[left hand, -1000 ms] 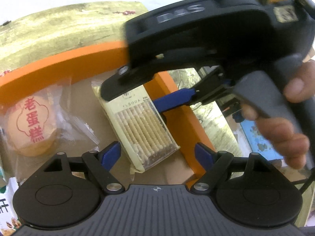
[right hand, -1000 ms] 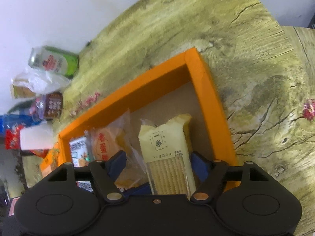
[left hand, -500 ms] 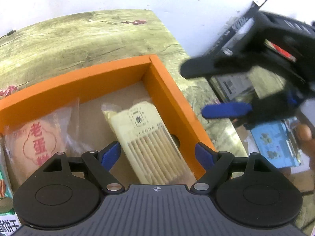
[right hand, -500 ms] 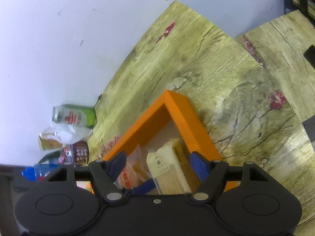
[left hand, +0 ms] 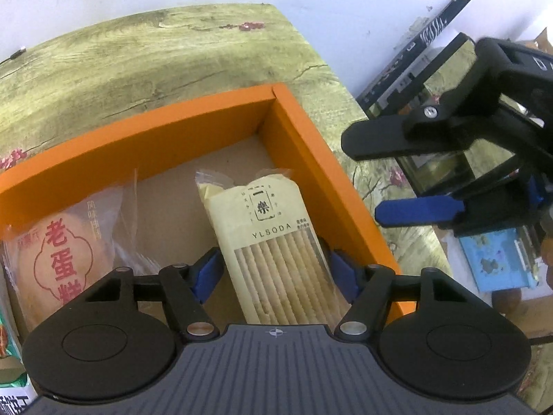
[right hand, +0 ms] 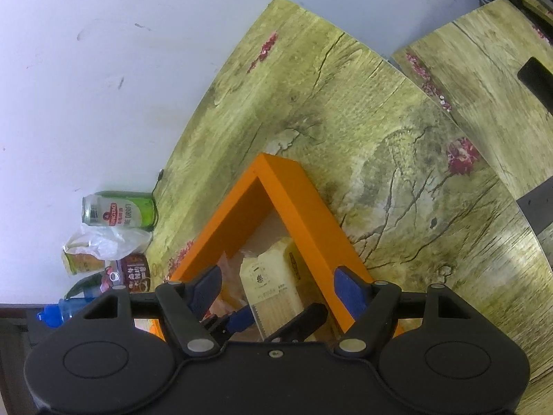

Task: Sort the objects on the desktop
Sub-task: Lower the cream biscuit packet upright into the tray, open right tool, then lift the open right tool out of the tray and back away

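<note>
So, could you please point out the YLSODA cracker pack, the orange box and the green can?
YLSODA cracker pack (left hand: pixel 273 238): left wrist view, printed label.
orange box (left hand: pixel 304 159): left wrist view, right-hand wall.
green can (right hand: pixel 119 211): right wrist view, side of the can lying by the wall.

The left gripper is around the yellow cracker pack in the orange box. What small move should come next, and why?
Probably finish closing. The left gripper has its jaws closing with the cracker pack between them, while a gap remains on one side. The right gripper is outside the orange box, empty.

Orange box wall (left hand: pixel 311 159) just right of cracker pack (left hand: pixel 276 252); bare floor leftward.
</note>
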A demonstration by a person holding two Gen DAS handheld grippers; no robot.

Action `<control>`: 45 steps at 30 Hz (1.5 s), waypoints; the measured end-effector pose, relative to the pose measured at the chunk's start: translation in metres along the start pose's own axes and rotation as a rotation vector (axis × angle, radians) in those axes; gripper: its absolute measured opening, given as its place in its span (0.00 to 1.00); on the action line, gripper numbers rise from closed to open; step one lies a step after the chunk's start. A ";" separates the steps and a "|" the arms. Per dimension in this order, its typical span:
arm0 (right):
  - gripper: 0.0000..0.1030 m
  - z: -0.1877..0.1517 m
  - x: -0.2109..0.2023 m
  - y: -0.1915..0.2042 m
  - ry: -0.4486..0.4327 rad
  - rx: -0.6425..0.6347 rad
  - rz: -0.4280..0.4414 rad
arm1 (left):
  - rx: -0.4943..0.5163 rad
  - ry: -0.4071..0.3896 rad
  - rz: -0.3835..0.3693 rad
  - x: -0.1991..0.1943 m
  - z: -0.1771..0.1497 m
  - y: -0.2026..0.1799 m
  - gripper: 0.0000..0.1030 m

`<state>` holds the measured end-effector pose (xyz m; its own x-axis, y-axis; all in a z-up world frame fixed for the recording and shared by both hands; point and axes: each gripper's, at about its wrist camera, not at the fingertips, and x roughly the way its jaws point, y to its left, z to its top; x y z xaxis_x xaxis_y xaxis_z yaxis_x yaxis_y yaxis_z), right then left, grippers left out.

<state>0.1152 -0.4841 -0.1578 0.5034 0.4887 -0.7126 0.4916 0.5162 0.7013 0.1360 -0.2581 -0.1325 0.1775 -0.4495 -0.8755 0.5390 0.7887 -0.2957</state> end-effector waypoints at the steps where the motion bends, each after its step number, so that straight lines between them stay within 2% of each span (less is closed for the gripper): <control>1: 0.68 0.001 0.000 0.000 -0.001 0.001 -0.001 | 0.000 0.003 0.001 0.002 -0.001 0.000 0.66; 11: 0.68 0.001 0.000 0.002 -0.005 0.002 -0.005 | -0.016 0.011 0.012 0.007 -0.017 -0.005 0.66; 18: 0.68 -0.001 -0.002 0.001 -0.008 0.008 -0.004 | -0.074 0.006 0.003 0.004 -0.022 -0.004 0.67; 29: 0.68 -0.005 -0.004 0.000 -0.009 0.016 0.001 | -0.106 -0.008 -0.039 -0.005 -0.030 -0.007 0.80; 34: 0.68 -0.006 -0.005 0.002 -0.011 0.013 0.010 | -0.104 -0.040 -0.073 -0.025 -0.037 -0.005 0.84; 36: 0.68 -0.006 -0.005 0.004 -0.010 0.009 0.017 | -0.102 -0.066 -0.066 -0.040 -0.041 0.001 0.84; 40: 0.68 -0.004 -0.005 0.009 -0.009 -0.017 0.031 | -0.148 -0.171 -0.036 -0.088 -0.055 0.033 0.85; 41: 0.72 -0.003 -0.006 0.012 -0.010 -0.037 0.027 | -0.172 -0.202 -0.021 -0.102 -0.059 0.044 0.86; 42: 0.78 -0.003 -0.006 0.014 -0.013 -0.060 0.021 | -0.203 -0.231 0.010 -0.115 -0.066 0.059 0.86; 45: 0.79 -0.006 -0.006 0.024 -0.024 -0.173 -0.036 | -0.306 -0.308 0.148 -0.149 -0.089 0.103 0.86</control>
<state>0.1196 -0.4712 -0.1369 0.5053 0.4517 -0.7353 0.3814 0.6475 0.6598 0.0918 -0.0729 -0.0666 0.4956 -0.3902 -0.7759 0.2296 0.9205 -0.3163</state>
